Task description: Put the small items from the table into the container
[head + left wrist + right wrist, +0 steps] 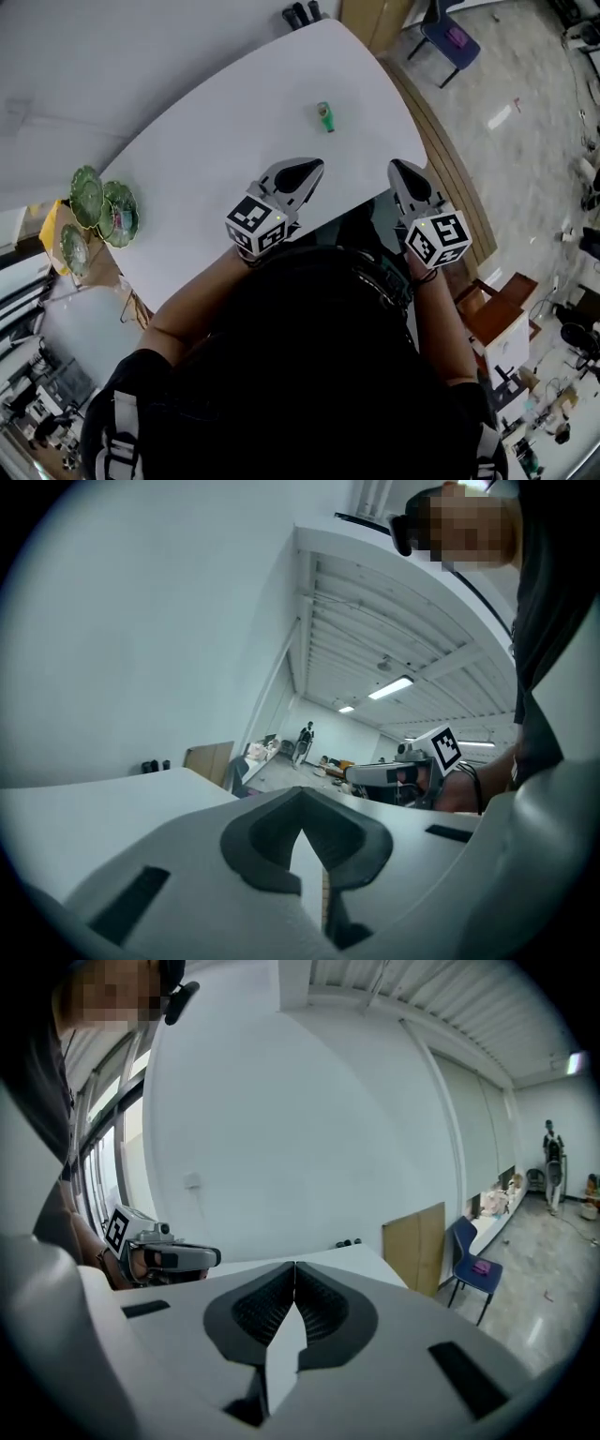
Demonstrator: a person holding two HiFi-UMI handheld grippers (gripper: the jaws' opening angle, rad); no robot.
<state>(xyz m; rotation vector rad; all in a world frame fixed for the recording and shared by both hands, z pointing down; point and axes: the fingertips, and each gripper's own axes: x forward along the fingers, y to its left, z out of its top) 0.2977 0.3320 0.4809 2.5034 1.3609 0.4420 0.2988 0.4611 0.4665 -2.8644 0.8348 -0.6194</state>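
Left claw [310,170], right claw [400,170] — shut, empty

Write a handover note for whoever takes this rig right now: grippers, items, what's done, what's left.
Left hand-held gripper: shut, empty, at the near edge of the white table.
Right hand-held gripper: shut, empty, at the same edge.
Items: one small green item lies on the table beyond both grippers, untouched.
Container: probably the green leaf-shaped dishes by the table's left corner; contents cannot be made out.
Left: pick up the green item and put it in.
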